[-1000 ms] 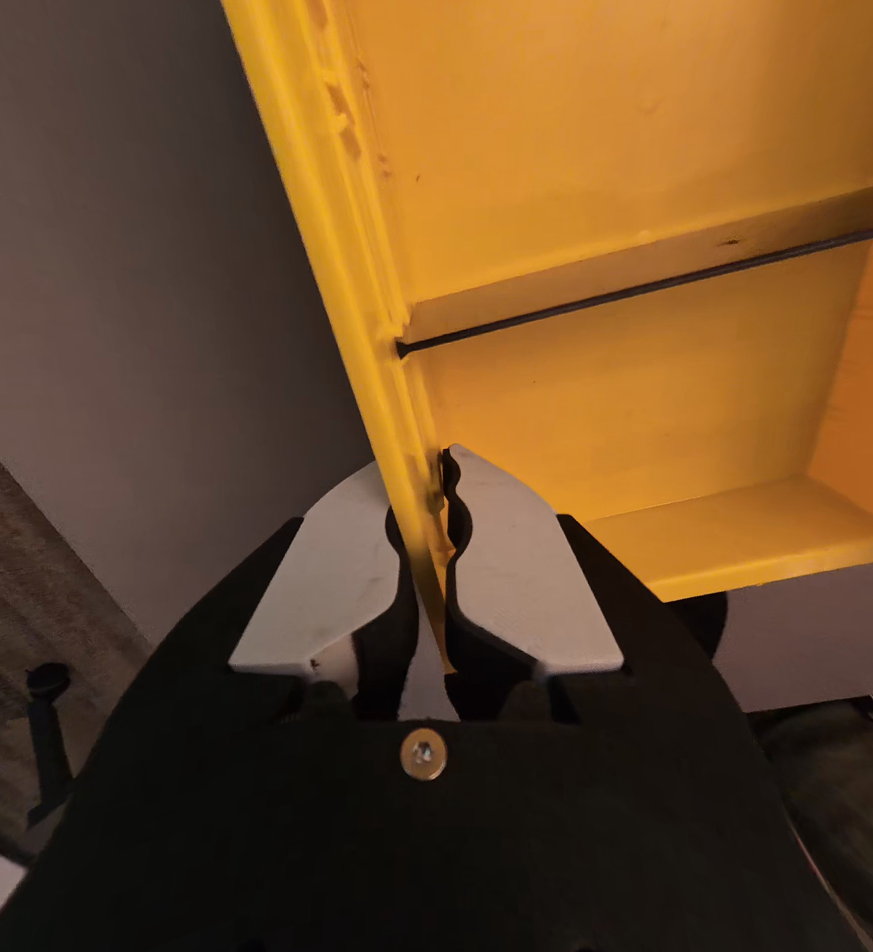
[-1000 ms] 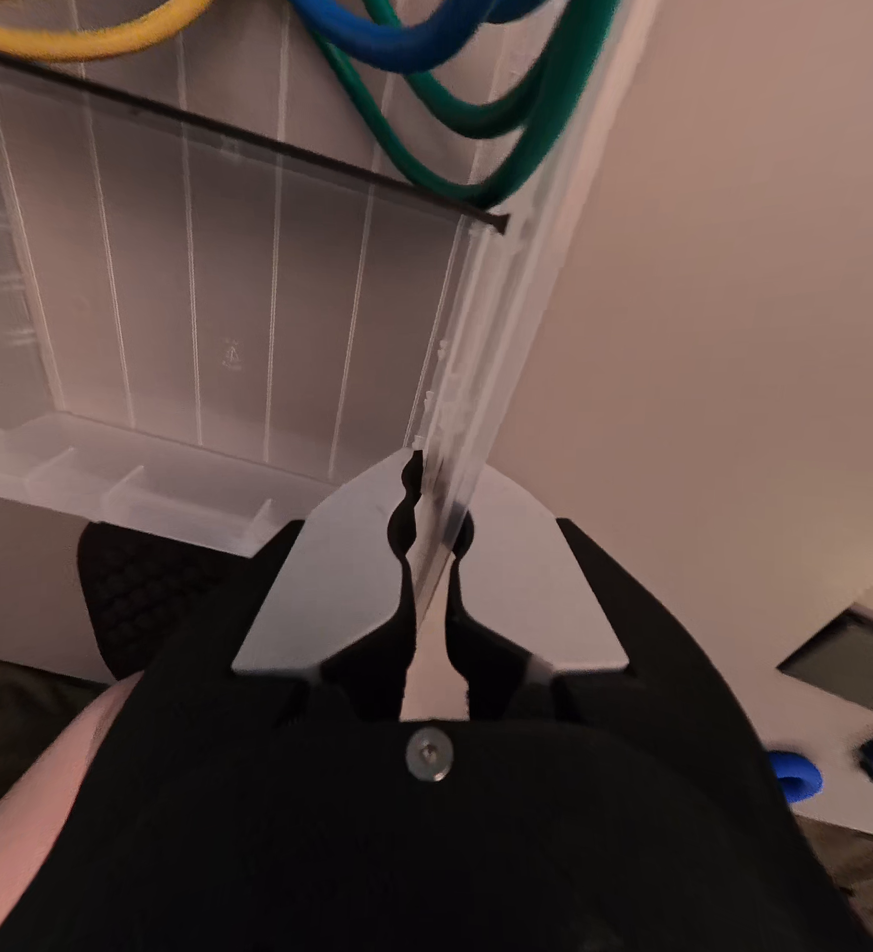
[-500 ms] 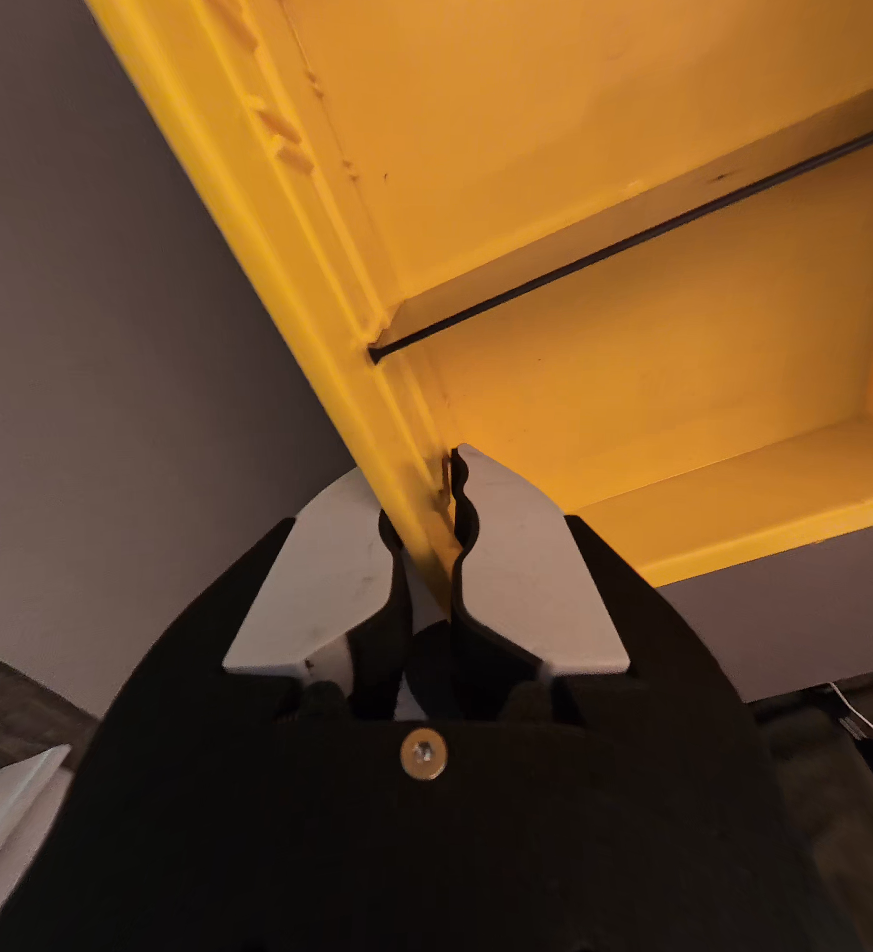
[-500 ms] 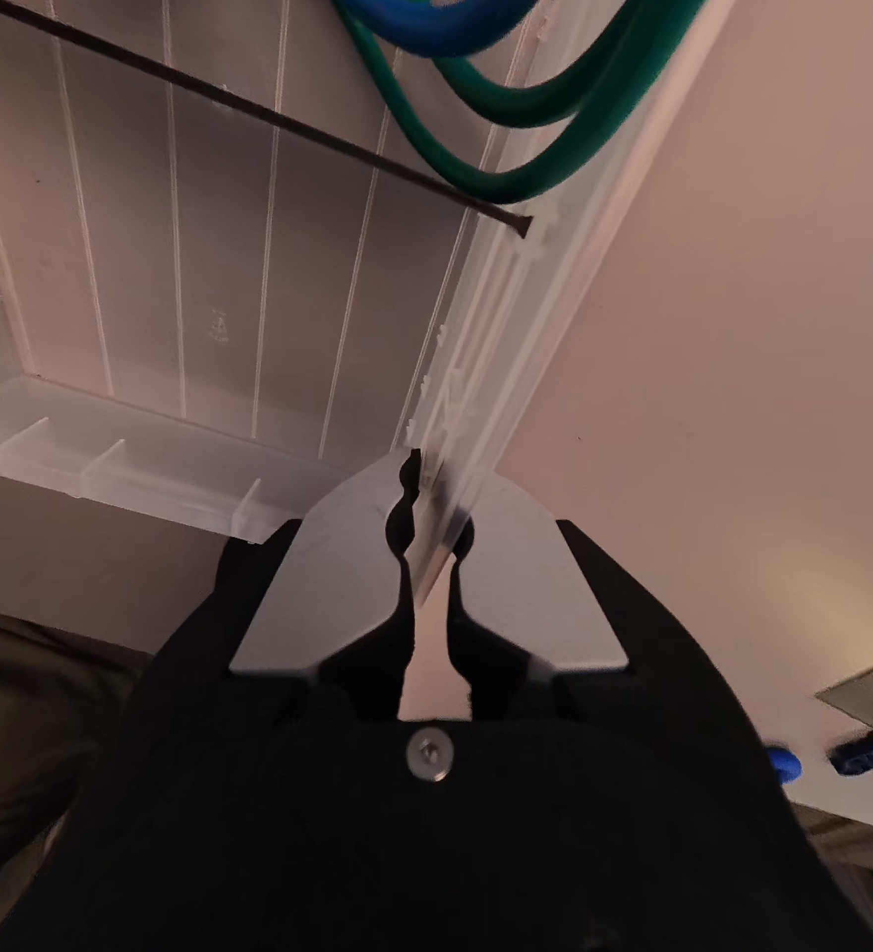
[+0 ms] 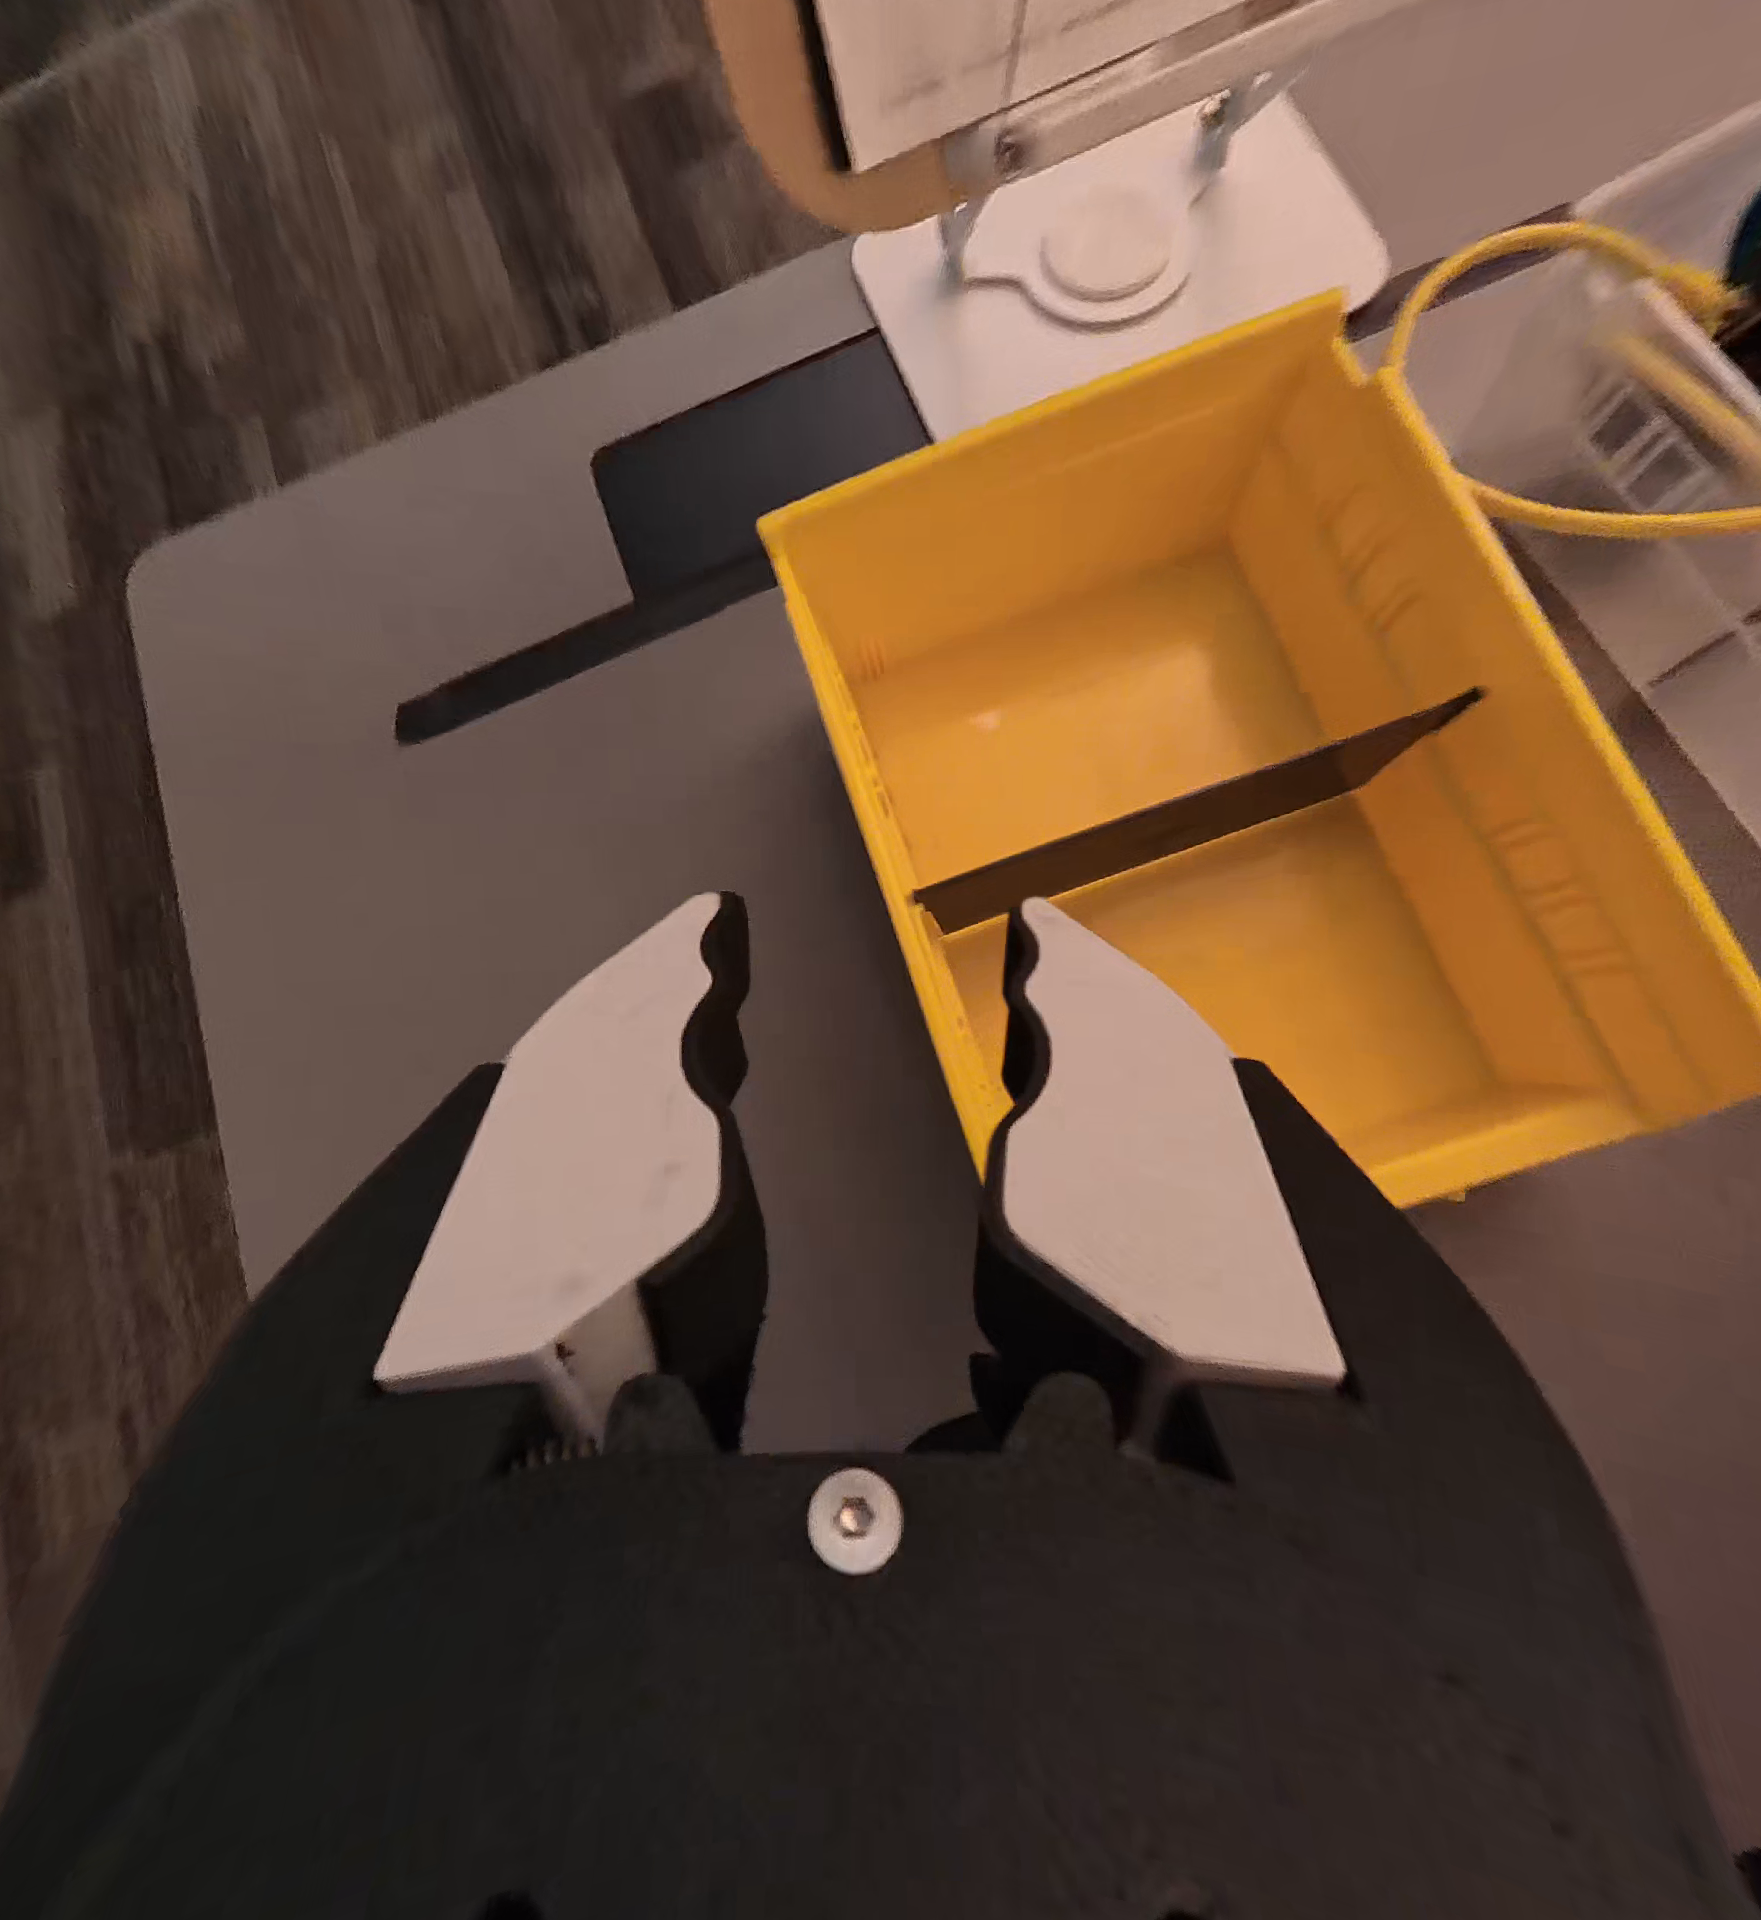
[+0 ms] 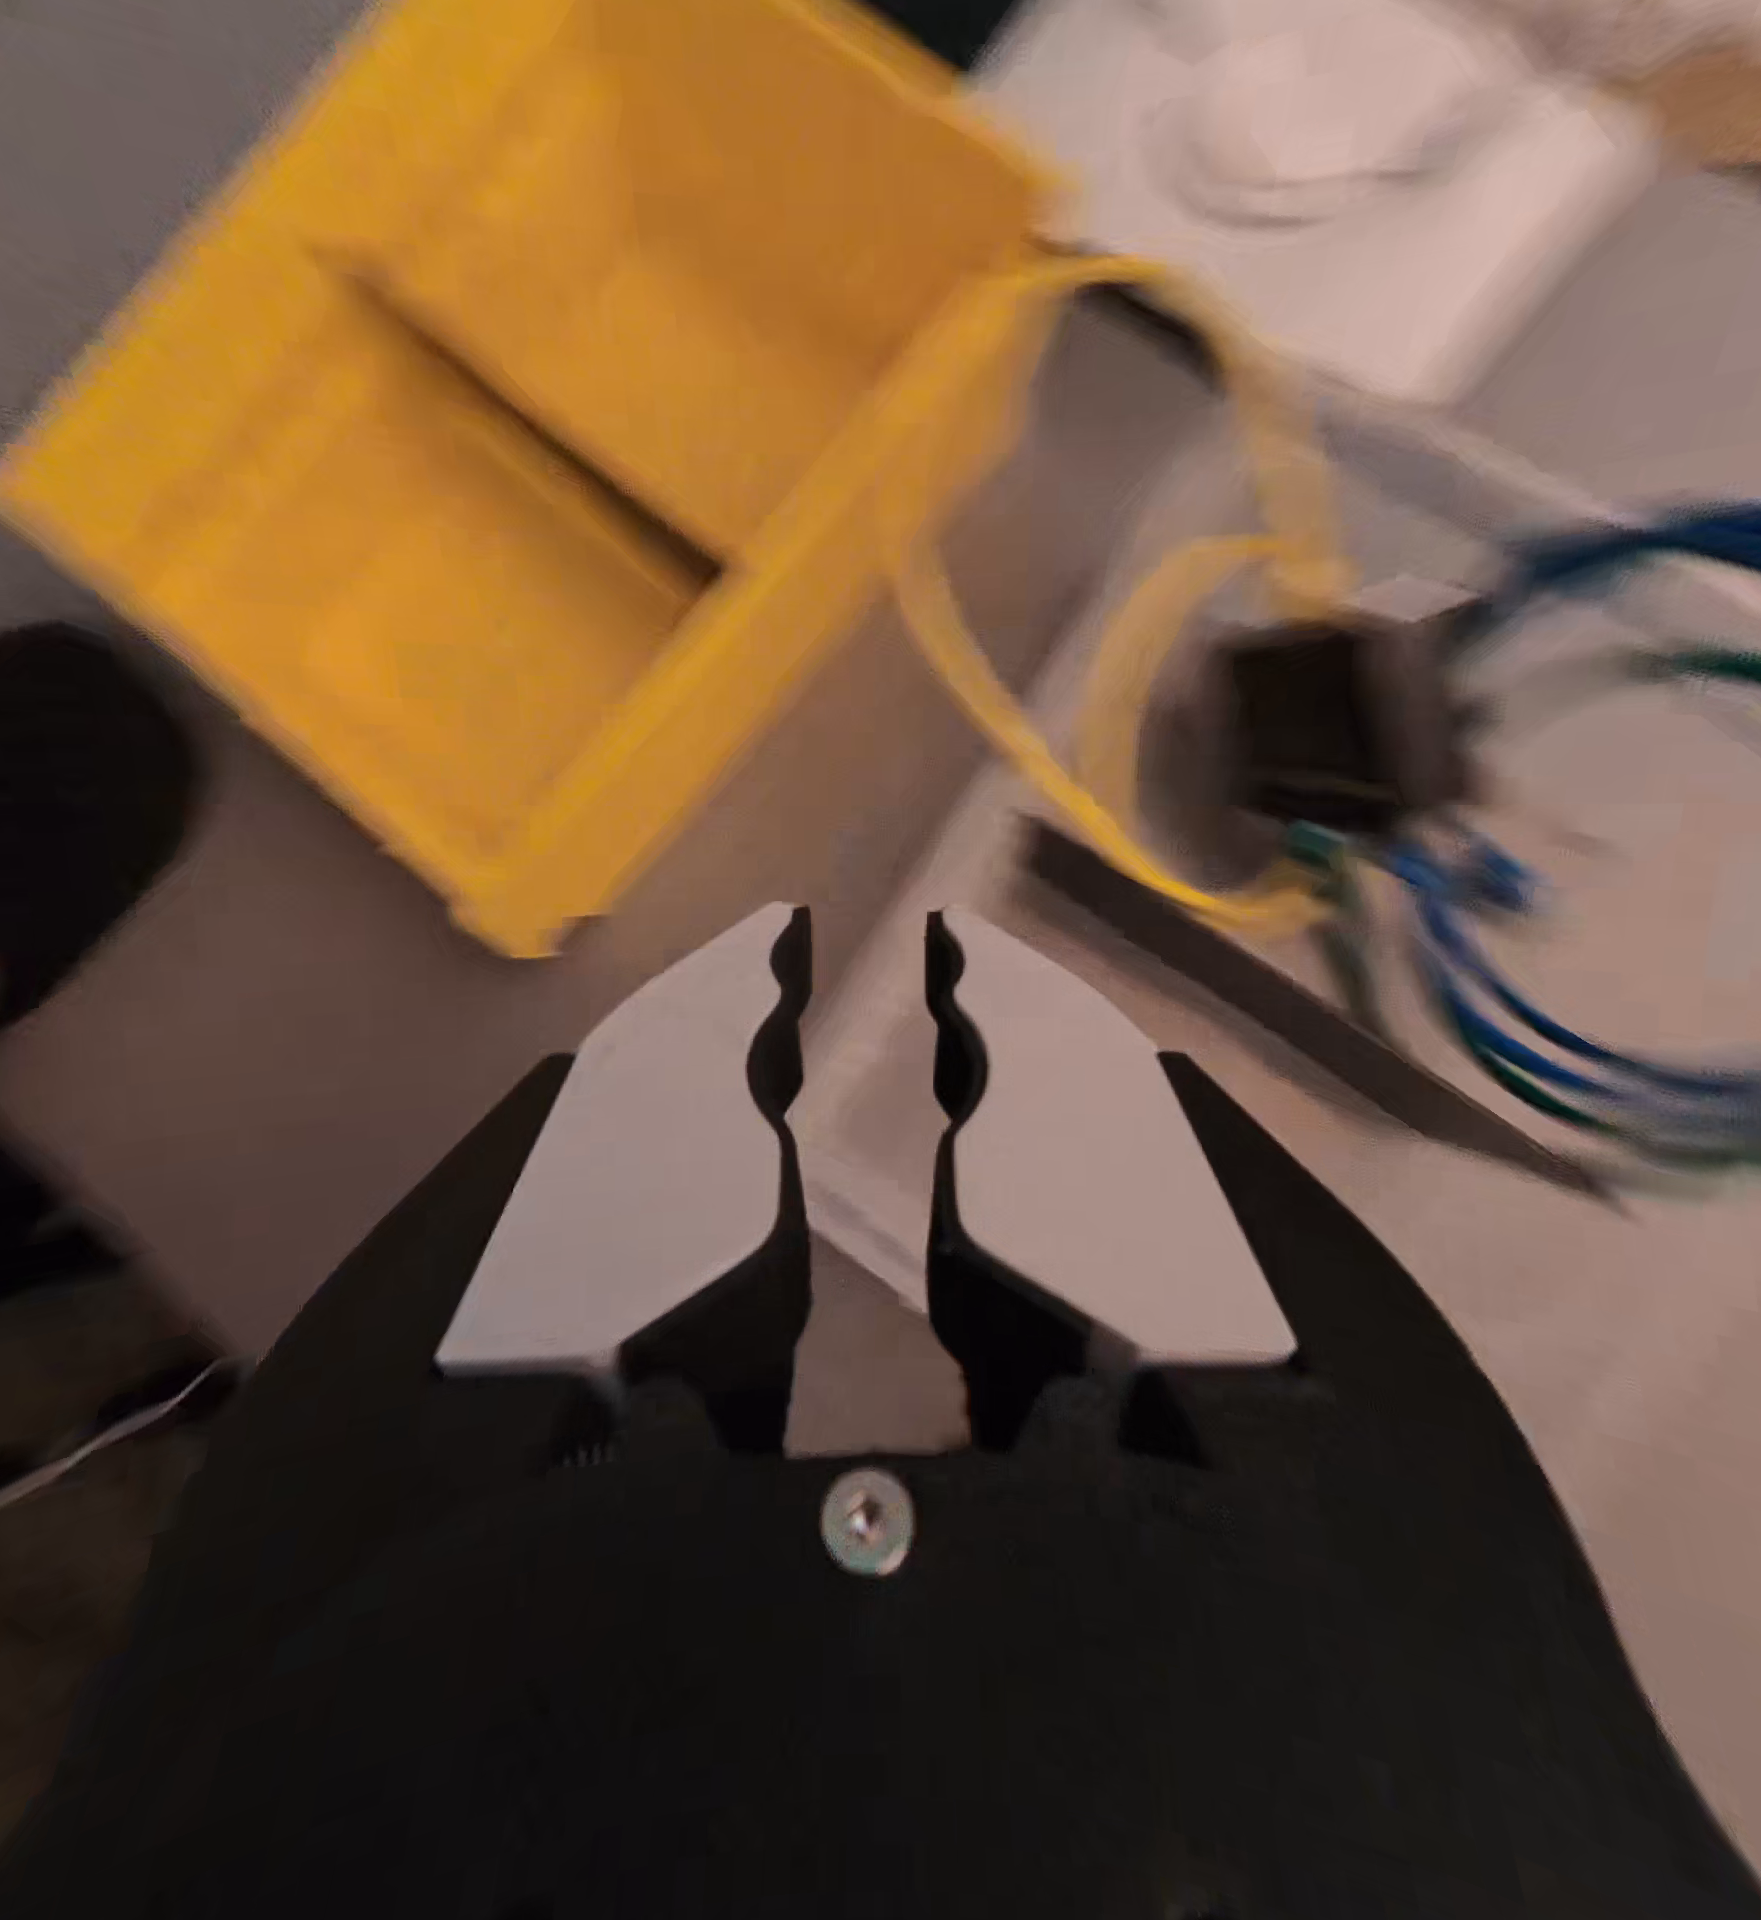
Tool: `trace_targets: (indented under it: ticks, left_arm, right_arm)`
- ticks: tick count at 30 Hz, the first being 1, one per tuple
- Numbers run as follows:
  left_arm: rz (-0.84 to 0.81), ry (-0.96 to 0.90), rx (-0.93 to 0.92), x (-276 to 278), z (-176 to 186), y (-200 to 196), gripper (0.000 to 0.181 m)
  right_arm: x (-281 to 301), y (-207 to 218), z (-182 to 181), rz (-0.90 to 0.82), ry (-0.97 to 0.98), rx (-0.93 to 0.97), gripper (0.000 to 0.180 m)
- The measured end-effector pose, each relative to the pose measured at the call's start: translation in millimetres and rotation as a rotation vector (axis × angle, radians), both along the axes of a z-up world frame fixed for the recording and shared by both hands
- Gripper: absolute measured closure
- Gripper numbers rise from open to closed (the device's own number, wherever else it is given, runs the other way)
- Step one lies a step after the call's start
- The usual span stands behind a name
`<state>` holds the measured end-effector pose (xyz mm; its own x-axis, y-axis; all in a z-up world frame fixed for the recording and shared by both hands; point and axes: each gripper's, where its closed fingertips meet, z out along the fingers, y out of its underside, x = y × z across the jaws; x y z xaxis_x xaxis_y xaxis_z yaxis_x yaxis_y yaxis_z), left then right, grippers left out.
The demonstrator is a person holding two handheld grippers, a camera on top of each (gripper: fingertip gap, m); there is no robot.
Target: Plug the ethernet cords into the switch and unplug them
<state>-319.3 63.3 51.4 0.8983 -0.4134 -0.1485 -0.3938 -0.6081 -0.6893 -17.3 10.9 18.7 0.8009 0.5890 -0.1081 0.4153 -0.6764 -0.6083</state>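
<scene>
Hovering above the grey tabletop (image 5: 440,987), the left gripper (image 5: 871,920) has its jaws spread wide with nothing between them; its right finger overlaps the near edge of the open yellow plastic bin (image 5: 1395,935), which stands on the table and is split by a dark divider (image 5: 1198,816). The right gripper (image 6: 865,925) also hangs with its jaws parted and empty, over a clear plastic bin (image 6: 881,1174) just beside the yellow one. Farther off in that blurred view, a small black switch (image 6: 1312,717) lies inside the clear bin among yellow (image 6: 969,665), blue (image 6: 1582,1049) and green (image 6: 1749,675) ethernet cords; whether any is plugged in cannot be told. Beyond the bins stands a white stand base (image 5: 1115,249).
</scene>
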Motion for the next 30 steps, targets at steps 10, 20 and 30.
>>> trace_targets:
  ticks: [10,20,30]
  left_arm:
    - [-0.27,-0.153,0.099,46,34,-30,0.128]
    - [-0.325,-0.185,0.109,45,42,-44,0.126]
    - [-0.354,-0.212,0.099,41,44,-53,0.126]
  right_arm:
    - [-67,16,-74,-0.048,-0.108,-0.401,0.15]
    - [-97,34,-74,-0.286,-0.013,-0.503,0.148]
    - [-110,25,-127,-0.351,-0.175,-0.655,0.156]
